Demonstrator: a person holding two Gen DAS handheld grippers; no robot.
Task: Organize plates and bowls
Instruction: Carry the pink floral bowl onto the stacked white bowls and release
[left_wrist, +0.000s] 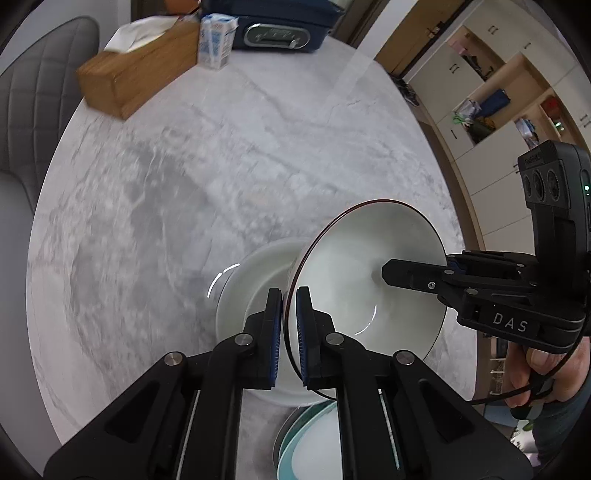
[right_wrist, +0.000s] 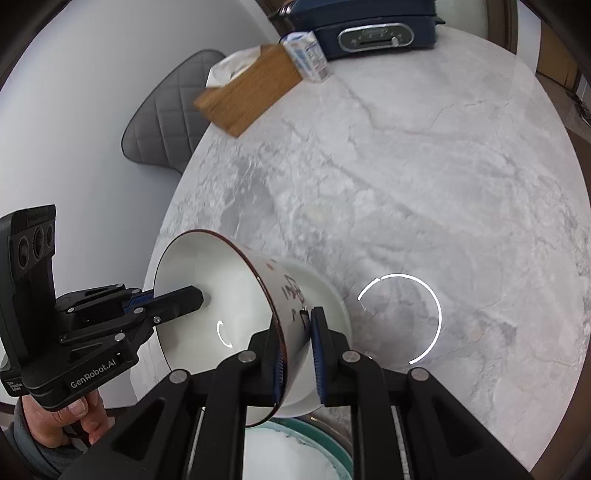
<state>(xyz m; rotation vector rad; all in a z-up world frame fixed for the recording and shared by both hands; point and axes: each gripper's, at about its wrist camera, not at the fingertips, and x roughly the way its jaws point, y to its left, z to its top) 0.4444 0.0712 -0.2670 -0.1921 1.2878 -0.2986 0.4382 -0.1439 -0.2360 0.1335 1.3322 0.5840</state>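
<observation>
- We see a grey chair off the counter's far left edge.
- At the far left of the counter lies a wooden tissue box. A small carton stands just right of it, then a dark blue appliance.
- Near us, a plain white bowl sits just left of and below the red-rimmed bowl. We cannot tell whether they touch.
- The left gripper has its fingers clamped on the left rim of the red-rimmed bowl, one pad inside and one outside.
- That bowl hangs tilted above the counter, its opening turned toward the left wrist camera.
- Below it, at the near edge, lies a teal-rimmed plate.
- The right gripper has its fingers clamped on the bowl's opposite wall, where dark writing shows on the outside.
- Open shelves stand beyond the counter at far right.
</observation>
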